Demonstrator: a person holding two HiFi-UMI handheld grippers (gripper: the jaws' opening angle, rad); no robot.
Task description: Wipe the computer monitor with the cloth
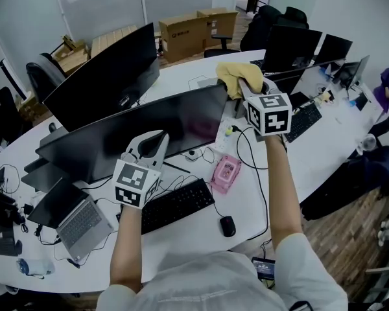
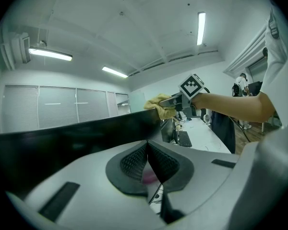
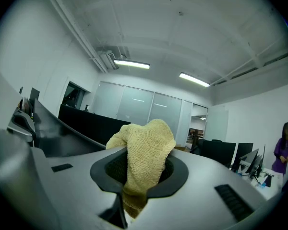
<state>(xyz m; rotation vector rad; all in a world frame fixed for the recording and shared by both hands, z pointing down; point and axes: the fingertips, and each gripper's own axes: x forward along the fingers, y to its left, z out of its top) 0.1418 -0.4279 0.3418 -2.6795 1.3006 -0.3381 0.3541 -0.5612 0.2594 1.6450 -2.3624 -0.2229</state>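
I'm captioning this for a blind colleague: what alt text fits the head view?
The right gripper holds a yellow cloth at the top right corner of a dark monitor on a white desk. The left gripper, shut and empty, is by its lower edge, near a black keyboard.

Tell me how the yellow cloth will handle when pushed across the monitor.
Probably floppy: the cloth hangs in folds from the right gripper's shut jaws. Its looped weave likely grips rather than slips. Likely light: its top stands unsupported.
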